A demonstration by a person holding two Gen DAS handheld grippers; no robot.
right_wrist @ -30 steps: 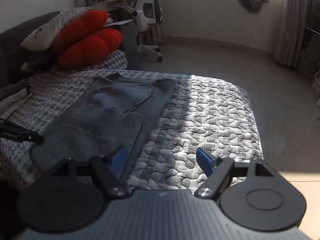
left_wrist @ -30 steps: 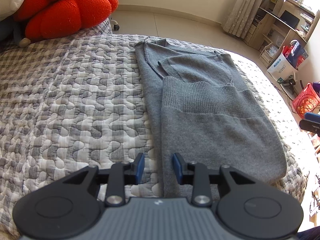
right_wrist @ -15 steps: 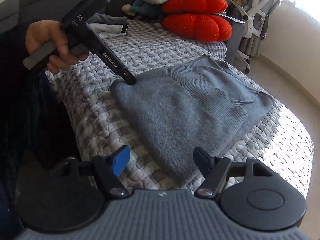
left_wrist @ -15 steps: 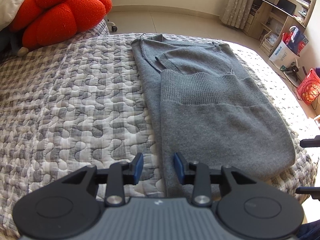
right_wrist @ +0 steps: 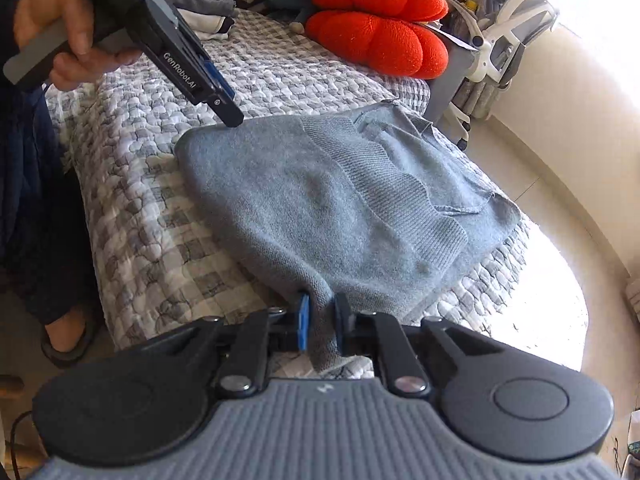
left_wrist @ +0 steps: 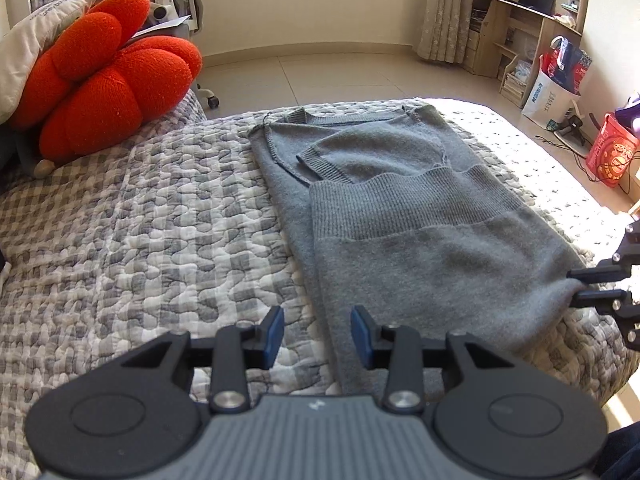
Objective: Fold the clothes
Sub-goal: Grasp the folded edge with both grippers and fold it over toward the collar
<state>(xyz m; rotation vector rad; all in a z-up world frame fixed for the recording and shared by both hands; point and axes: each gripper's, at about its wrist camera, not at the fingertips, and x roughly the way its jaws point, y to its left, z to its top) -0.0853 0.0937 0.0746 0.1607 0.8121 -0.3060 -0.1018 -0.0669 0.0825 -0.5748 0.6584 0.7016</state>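
The grey sweater (left_wrist: 420, 216) lies flat on the quilted bed (left_wrist: 140, 220), toward its right side and near the foot edge, neckline at the far end. It is already partly folded: a sleeve is laid across the chest and the ribbed hem band is turned up over the body, so the near edge is now a fold line. Far to the left sits an orange cushion (left_wrist: 108, 80), well apart from the garment.

The step in hand looks like taking hold of both near corners for the next fold. The right gripper (right_wrist: 320, 322) has just been closing, with the near right corner of the knit between its jaws, and it now pinches that corner, which puckers up into the pads. The left gripper (left_wrist: 316, 336), held in the person's hand (right_wrist: 52, 36), stands part open over the sweater's near left edge; its jaws have just been opening a little, and nothing is clamped between them.

The next move, as I judge it, calls for the left jaws to drop onto the left corner, close on all layers, then both hands to lift evenly and carry the near edge toward the neckline, keeping the tucked sleeve from slipping out.
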